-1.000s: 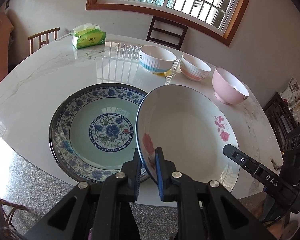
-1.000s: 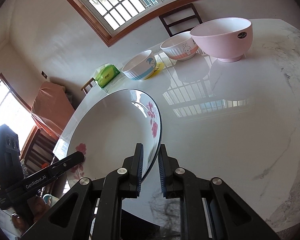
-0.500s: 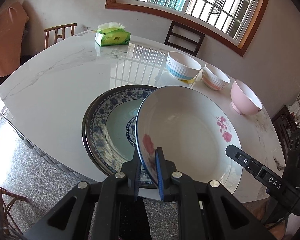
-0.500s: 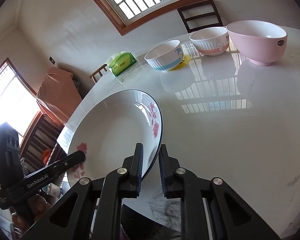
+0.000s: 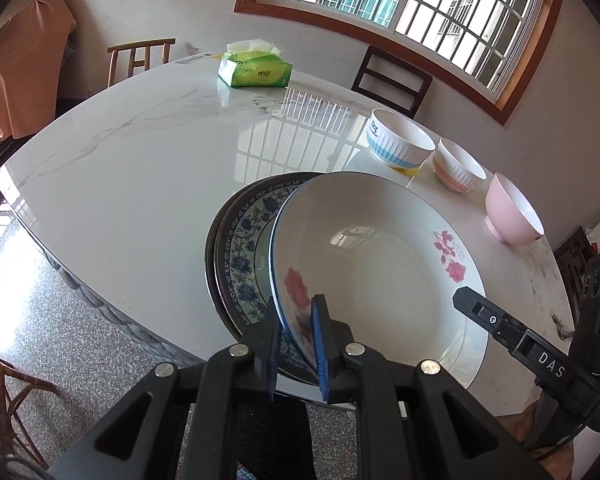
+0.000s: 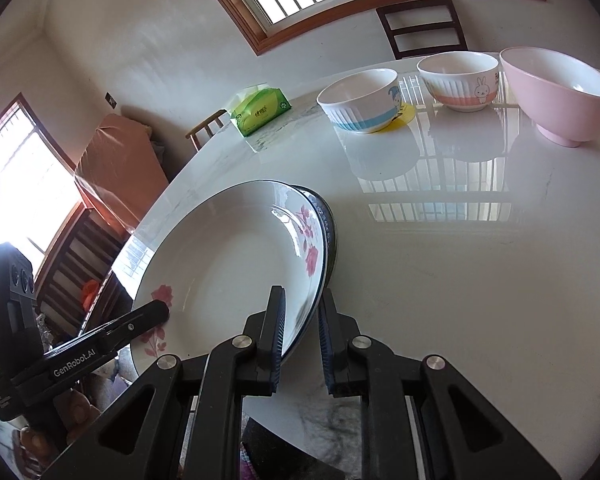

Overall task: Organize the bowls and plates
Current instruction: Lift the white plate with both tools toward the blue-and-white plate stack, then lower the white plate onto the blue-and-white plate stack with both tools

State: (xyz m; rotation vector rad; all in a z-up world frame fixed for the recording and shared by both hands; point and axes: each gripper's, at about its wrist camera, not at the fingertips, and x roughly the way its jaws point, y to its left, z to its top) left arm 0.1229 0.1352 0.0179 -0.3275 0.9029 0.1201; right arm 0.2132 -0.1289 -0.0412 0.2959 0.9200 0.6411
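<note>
Two grippers [image 5: 296, 334] [image 6: 302, 330] angled down, clamping plate [image 5: 380, 264]

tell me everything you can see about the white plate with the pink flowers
The white plate is wide, shallow and glossy, ceramic by its look, with a thin dark rim line and pink flower sprays on two sides. The left gripper and right gripper clamp opposite edges, holding it tilted above the blue patterned plate.
</note>
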